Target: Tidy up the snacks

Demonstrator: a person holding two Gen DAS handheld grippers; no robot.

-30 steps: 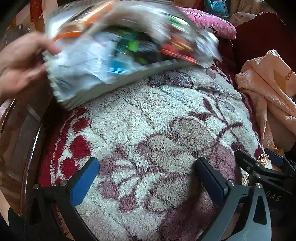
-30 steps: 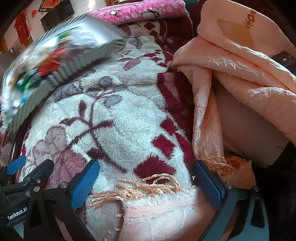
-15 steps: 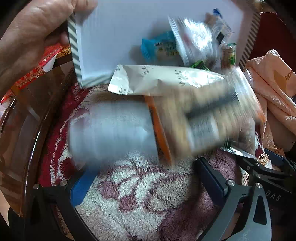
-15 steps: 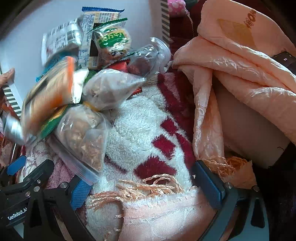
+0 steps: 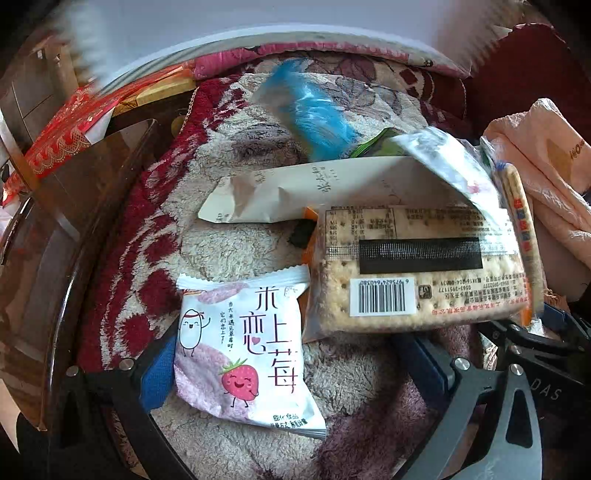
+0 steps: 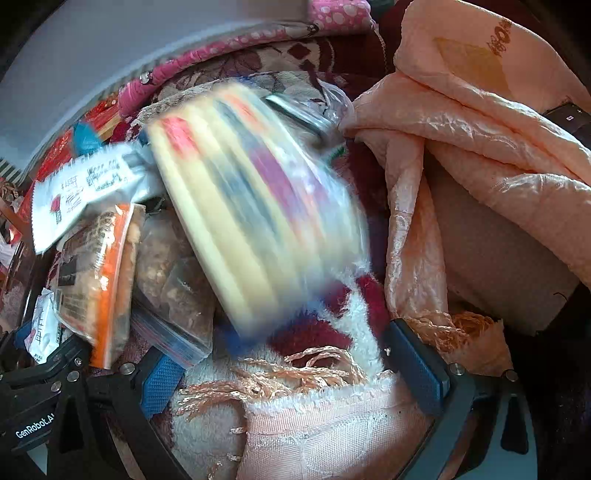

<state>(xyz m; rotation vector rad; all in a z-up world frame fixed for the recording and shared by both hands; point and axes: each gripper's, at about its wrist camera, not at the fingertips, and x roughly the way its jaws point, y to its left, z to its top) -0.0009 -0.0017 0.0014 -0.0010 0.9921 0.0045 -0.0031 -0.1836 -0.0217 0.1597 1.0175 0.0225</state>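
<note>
Several snack packs lie on the flowered fleece blanket [image 5: 258, 251]. A white strawberry rice-cracker pack [image 5: 243, 350] lies over the left finger of my open left gripper [image 5: 291, 369]. A clear cracker pack [image 5: 421, 266] with a barcode lies beside it, below a long white pack [image 5: 295, 192]. A blurred blue pack [image 5: 314, 110] is in motion. In the right wrist view a blurred yellow pack [image 6: 258, 229] is falling in front of my open right gripper [image 6: 295, 373]. An orange-edged cracker pack [image 6: 99, 273] and a zip bag of nuts [image 6: 173, 291] lie at left.
A peach quilt [image 6: 461, 147] is bunched at the right, its fringe [image 6: 295, 373] between the right fingers. A dark glass table edge [image 5: 55, 258] runs along the left. Red paper [image 5: 66, 133] lies at the far left. A pink dotted cushion [image 6: 340, 14] sits at the back.
A hand tipped a white tray of snacks over the blanket. The packs fell out and landed between and ahead of both grippers; some still move. The grippers stayed put.
</note>
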